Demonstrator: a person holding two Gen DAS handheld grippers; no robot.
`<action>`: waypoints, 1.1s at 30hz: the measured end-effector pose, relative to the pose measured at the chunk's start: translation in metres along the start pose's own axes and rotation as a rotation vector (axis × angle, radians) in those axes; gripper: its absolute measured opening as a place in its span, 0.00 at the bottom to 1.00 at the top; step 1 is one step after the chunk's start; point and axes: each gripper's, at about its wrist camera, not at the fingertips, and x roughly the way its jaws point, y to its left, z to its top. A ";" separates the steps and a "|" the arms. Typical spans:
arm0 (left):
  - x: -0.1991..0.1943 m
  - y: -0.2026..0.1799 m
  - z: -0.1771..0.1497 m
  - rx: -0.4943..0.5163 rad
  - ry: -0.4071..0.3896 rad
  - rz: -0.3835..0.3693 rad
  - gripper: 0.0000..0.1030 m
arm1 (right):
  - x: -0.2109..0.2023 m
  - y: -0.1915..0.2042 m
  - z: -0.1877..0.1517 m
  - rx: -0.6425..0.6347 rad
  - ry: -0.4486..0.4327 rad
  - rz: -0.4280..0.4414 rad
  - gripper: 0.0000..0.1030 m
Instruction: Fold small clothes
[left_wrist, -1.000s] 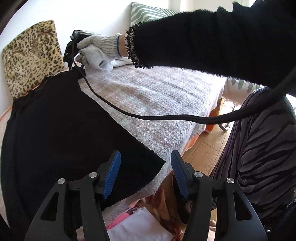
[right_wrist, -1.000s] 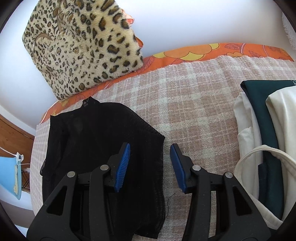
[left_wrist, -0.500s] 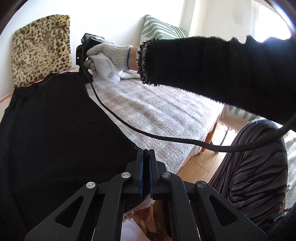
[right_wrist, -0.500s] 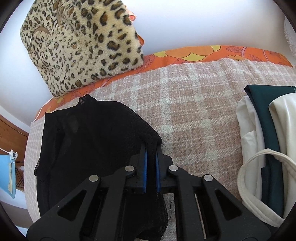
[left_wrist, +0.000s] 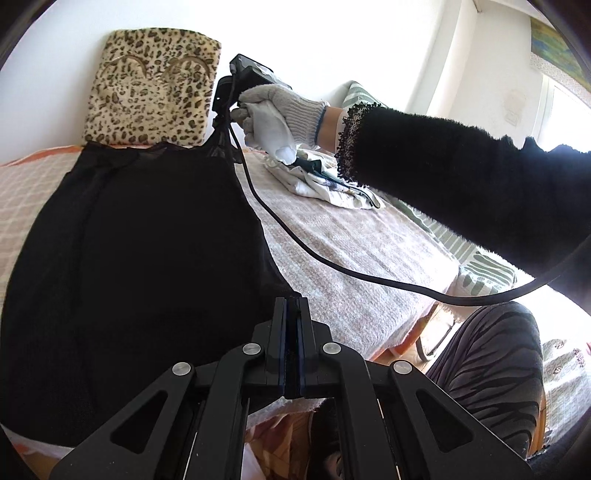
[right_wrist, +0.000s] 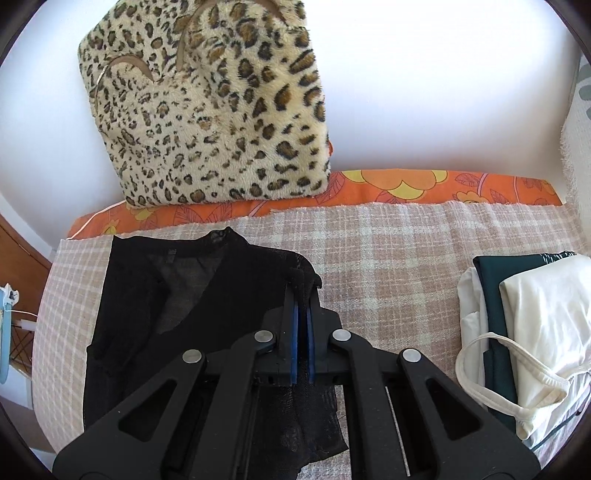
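Sheer black mesh garment (left_wrist: 140, 251) spread on checked pink-and-cream blanket (right_wrist: 388, 258), near edge corner pinched in closed left gripper (left_wrist: 292, 314), far corner beside leopard-print cushion (right_wrist: 214, 103) clamped in closed right gripper (right_wrist: 302, 295), long axis stretched between both.

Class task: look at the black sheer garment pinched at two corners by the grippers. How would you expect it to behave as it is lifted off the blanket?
The black garment is probably floppy: it hangs from the right gripper in loose folds. It looks light, since the weave is see-through. It may slip, as the left gripper pinches only a thin corner.
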 end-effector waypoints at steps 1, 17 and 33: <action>-0.003 0.002 -0.001 -0.005 -0.006 0.005 0.03 | -0.002 0.008 0.002 -0.010 -0.002 -0.005 0.04; -0.034 0.043 -0.020 -0.117 -0.054 0.073 0.03 | 0.022 0.151 0.005 -0.239 0.029 -0.074 0.04; -0.044 0.048 -0.026 -0.188 -0.065 0.136 0.03 | 0.063 0.209 -0.003 -0.320 0.068 -0.099 0.04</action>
